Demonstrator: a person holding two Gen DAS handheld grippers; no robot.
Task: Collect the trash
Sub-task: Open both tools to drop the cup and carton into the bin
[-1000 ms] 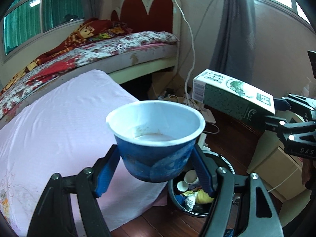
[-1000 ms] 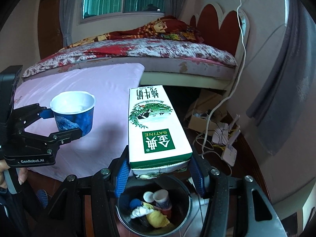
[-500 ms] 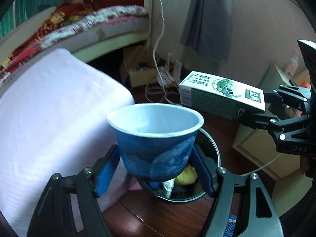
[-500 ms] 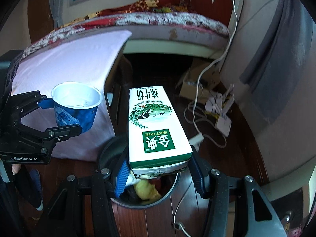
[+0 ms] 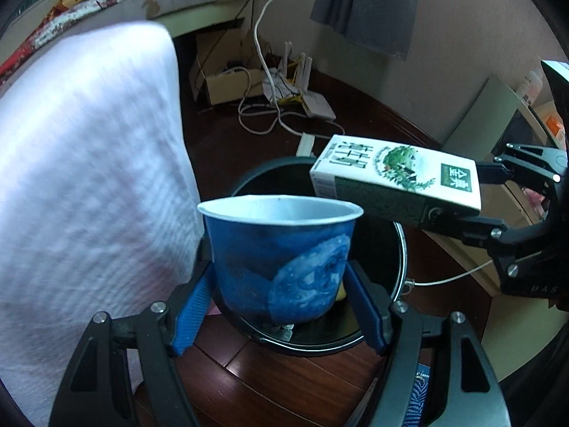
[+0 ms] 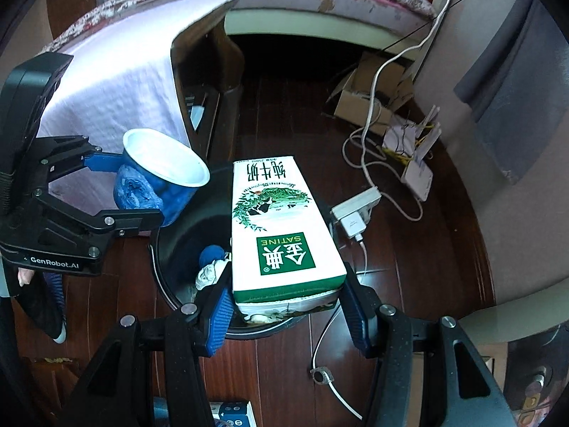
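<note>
My left gripper (image 5: 281,302) is shut on a blue paper cup (image 5: 281,256) with a white rim, held upright above the near edge of a black round trash bin (image 5: 377,334). The right gripper (image 6: 284,302) is shut on a white and green milk carton (image 6: 281,227) lying flat, right over the same bin (image 6: 174,249). In the right wrist view the cup (image 6: 160,181) and left gripper (image 6: 121,192) hang over the bin's left rim. Crumpled trash (image 6: 211,267) lies inside the bin. The carton (image 5: 394,178) and right gripper (image 5: 476,192) show at the right of the left wrist view.
A pink-sheeted mattress (image 5: 81,163) overhangs at the left, close to the bin. White cables, a power strip (image 6: 355,210), a router and a cardboard box (image 6: 362,106) litter the dark wooden floor beyond the bin. A pale cabinet (image 5: 498,135) stands at the right.
Both grippers have sunk and tipped downward with the cup and the carton still held. The bin now lies directly under them and looks much larger.
</note>
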